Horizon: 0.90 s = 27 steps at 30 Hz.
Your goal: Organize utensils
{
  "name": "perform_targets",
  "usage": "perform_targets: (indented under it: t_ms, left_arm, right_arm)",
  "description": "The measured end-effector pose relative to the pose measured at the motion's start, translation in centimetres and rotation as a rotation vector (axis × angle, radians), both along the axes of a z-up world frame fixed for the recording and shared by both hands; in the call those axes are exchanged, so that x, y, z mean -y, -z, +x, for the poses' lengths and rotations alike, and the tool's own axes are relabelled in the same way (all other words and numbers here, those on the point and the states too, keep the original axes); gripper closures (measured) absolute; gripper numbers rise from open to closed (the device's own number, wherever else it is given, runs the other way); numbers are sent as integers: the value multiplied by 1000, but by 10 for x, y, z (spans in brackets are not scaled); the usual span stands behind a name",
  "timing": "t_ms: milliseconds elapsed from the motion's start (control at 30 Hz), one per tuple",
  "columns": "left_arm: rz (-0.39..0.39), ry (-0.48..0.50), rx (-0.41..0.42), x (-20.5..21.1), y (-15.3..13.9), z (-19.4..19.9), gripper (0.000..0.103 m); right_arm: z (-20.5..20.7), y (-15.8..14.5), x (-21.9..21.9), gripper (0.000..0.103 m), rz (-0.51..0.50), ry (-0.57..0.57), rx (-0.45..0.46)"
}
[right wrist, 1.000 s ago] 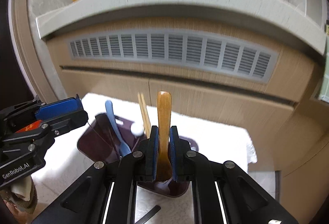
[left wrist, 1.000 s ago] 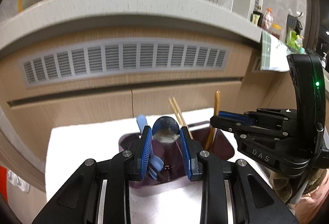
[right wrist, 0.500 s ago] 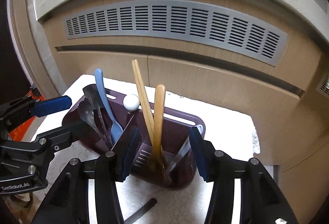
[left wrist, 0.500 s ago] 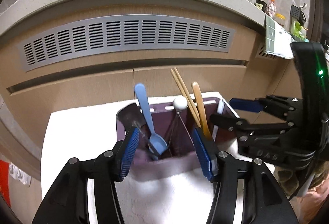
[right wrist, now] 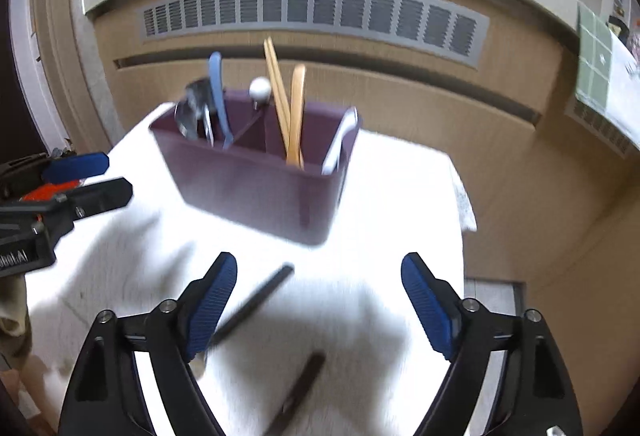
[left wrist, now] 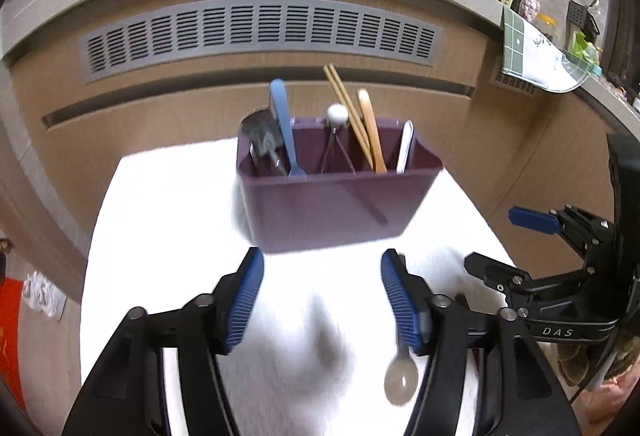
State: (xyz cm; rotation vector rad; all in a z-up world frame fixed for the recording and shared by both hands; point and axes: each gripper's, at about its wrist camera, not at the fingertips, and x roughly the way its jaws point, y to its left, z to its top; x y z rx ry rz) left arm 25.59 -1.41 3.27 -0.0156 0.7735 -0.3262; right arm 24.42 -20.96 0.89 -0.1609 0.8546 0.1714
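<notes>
A purple utensil caddy (left wrist: 336, 204) stands on a white cloth; it also shows in the right wrist view (right wrist: 256, 188). It holds a blue spoon (left wrist: 284, 124), chopsticks (left wrist: 348, 112), a wooden spoon (left wrist: 372, 132), a white-ball whisk (left wrist: 337, 114) and a white utensil (left wrist: 404, 146). My left gripper (left wrist: 320, 300) is open and empty, back from the caddy. A metal spoon (left wrist: 401, 380) lies by its right finger. My right gripper (right wrist: 318, 304) is open and empty above two dark utensils (right wrist: 256, 304) on the cloth.
The white cloth (left wrist: 168, 220) covers a small table in front of a wooden cabinet with a grey vent (left wrist: 256, 32) under a stone counter. The right gripper shows at the right in the left wrist view (left wrist: 560, 256). A towel (left wrist: 532, 52) hangs off the counter.
Both grippers let go of their utensils into the caddy, opened wide and drew back from it toward the near side of the table.
</notes>
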Motion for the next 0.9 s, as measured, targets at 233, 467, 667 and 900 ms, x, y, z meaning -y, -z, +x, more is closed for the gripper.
perform_targets:
  t_ms: [233,467,667,900]
  left_arm:
    - [20,-19,-33,-3,16,-34,32]
    - [60,-42,-87,-3,35,-47,32]
    - [81,-48,-181,-3,69,-58,31]
    - [104,-27,-235,3,87,-66,31]
  right_arm:
    - [-41,32,18,21,49,50,-85]
    - [-72,53,20,21,61,80,-127]
    - [-95,60,10,20,75,16,-134]
    - [-109,76,-4,20,30,-59,-160]
